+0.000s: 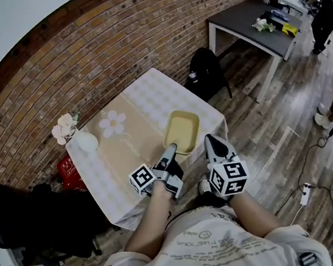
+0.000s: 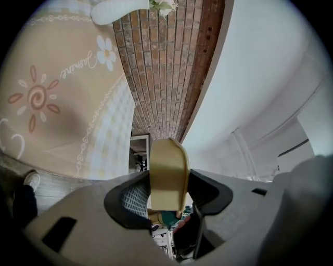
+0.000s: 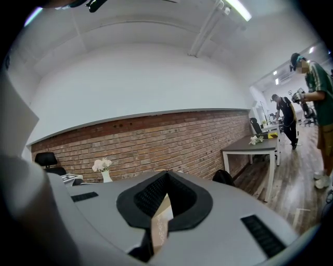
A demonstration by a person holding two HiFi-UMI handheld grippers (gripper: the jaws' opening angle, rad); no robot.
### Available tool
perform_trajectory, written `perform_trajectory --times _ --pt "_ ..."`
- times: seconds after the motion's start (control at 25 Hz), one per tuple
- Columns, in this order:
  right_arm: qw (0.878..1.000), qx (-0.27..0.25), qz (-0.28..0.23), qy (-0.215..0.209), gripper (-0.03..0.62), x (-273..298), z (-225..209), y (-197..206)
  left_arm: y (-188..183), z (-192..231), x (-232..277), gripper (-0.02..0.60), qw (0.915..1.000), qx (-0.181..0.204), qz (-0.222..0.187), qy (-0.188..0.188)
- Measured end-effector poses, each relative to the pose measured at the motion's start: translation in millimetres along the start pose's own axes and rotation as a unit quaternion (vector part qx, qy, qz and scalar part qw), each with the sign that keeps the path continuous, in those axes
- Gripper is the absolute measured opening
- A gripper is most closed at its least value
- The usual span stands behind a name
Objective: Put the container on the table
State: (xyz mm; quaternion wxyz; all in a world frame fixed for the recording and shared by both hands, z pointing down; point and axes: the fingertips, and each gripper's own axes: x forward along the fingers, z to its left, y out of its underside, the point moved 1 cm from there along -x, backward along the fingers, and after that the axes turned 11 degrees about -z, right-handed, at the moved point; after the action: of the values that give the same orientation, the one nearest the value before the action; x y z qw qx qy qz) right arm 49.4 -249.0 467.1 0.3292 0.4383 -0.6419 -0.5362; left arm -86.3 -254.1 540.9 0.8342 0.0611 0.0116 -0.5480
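The container [image 1: 183, 130] is a shallow yellow tray held over the near right part of the small table [image 1: 150, 101], which wears a beige and checked cloth. My left gripper [image 1: 172, 149] is shut on its near rim. In the left gripper view the yellow rim [image 2: 166, 161] stands between the two dark pads of that gripper [image 2: 167, 193]. My right gripper [image 1: 210, 138] hangs just right of the tray by the table's near corner, its jaws shut with nothing held. In its own view the right gripper [image 3: 161, 208] shows only a thin strip of patterned cloth in the slit.
A white vase [image 1: 85, 140] with pale flowers stands at the table's left end. A black backpack [image 1: 206, 71] lies on the wooden floor beyond it, near a grey table [image 1: 249, 22]. A black chair [image 1: 31, 222] is at the left. A person [image 1: 325, 12] stands far right.
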Motion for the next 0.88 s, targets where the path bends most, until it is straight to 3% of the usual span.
perform_trajectory --times 0.24,0.88 --pt "1.0 0.002 0.008 -0.008 0.003 40 -26 -8 -7 1 48 0.229 1.0 -0.003 0.0 -0.002" --pt "0.998 0.02 0.041 -0.048 0.003 144 -88 0 -30 42 140 0.23 0.9988 0.001 -0.01 -0.048"
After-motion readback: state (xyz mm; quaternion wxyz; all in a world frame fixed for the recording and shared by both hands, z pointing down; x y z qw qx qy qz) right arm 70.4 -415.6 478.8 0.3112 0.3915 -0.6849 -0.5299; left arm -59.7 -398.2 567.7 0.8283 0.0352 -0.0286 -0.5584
